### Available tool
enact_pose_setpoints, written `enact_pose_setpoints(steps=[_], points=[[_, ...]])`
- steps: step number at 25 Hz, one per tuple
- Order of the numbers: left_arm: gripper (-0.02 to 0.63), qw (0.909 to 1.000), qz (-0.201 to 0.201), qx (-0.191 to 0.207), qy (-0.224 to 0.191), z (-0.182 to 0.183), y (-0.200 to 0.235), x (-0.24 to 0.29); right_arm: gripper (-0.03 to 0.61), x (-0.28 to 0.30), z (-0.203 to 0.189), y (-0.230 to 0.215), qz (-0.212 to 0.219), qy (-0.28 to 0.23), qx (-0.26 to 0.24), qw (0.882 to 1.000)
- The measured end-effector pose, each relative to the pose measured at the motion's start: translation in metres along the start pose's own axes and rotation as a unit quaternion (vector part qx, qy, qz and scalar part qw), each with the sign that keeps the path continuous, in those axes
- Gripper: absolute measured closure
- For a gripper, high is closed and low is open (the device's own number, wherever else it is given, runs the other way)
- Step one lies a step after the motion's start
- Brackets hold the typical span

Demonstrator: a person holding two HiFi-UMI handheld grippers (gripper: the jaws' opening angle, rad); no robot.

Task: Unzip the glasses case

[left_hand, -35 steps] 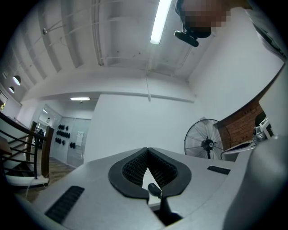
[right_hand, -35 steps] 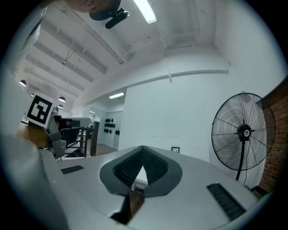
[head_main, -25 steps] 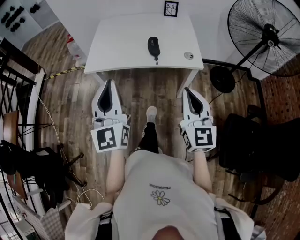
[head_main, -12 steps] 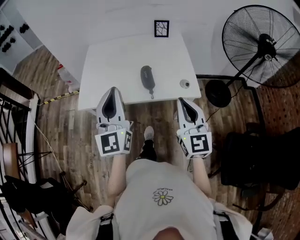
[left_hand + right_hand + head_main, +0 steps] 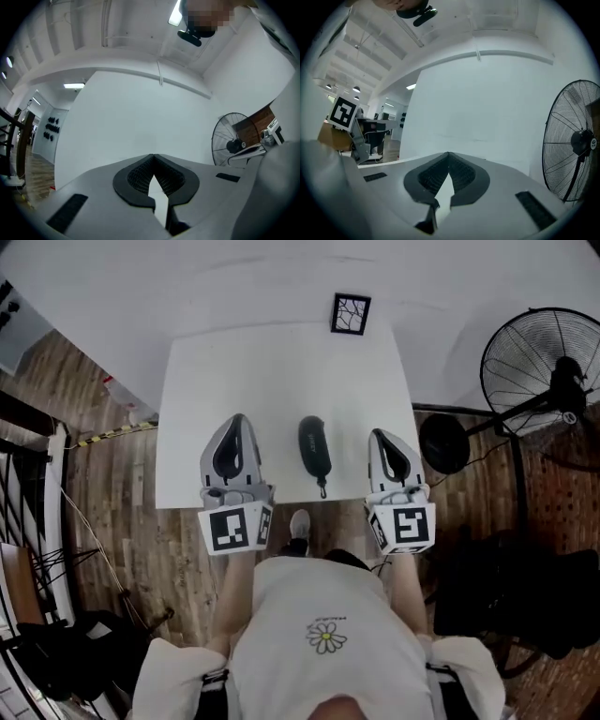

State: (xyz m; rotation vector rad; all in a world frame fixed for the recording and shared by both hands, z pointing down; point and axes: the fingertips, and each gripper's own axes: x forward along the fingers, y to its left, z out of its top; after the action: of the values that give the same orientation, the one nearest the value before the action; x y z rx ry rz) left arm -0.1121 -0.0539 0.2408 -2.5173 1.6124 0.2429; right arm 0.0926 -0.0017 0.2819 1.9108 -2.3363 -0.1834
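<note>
A dark, oval glasses case point(image 5: 314, 447) lies zipped shut on the white table point(image 5: 272, 362), near its front edge. Its small pull strap point(image 5: 322, 487) points toward me. My left gripper point(image 5: 236, 418) hovers over the table just left of the case, apart from it. My right gripper point(image 5: 380, 433) hovers just right of the case, also apart from it. In the left gripper view the jaw tips point(image 5: 153, 155) meet with nothing between them. The right gripper view shows its tips point(image 5: 448, 153) closed and empty as well. Neither gripper view shows the case.
A framed marker card point(image 5: 350, 314) stands at the table's far edge. A standing fan point(image 5: 553, 381) with a round base point(image 5: 443, 443) is to the right, with a dark chair point(image 5: 525, 596) behind it. Railings and clutter point(image 5: 37, 549) line the left.
I have walked up to the table. Both grippers moved forward from over the wooden floor to over the tabletop and now flank the case.
</note>
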Motion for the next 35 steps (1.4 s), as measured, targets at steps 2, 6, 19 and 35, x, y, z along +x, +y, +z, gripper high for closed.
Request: enact_pose_setpoints(steps=[2,6,19,35], points=[[0.598,0.9999,0.007,-0.004,0.009,-0.01,0.013,0.018,0.572,0.025,-0.004,-0.005,-0.001,0.006,-0.002,1.0],[0.598,0.9992,0.027,-0.011,0.027,-0.026,0.031,0.036,0.572,0.058,-0.013,-0.011,0.01,0.023,0.0,1.0],[0.598,0.9955,0.091,0.003,0.027,-0.03,0.036,0.076,0.572,0.116,-0.017,-0.039,0.069,0.004,0.004,0.998],[0.598,0.9921,0.12,0.003,0.039,-0.038,0.023,0.085,0.572,0.126,-0.018,-0.046,0.127,-0.013,0.031,0.991]])
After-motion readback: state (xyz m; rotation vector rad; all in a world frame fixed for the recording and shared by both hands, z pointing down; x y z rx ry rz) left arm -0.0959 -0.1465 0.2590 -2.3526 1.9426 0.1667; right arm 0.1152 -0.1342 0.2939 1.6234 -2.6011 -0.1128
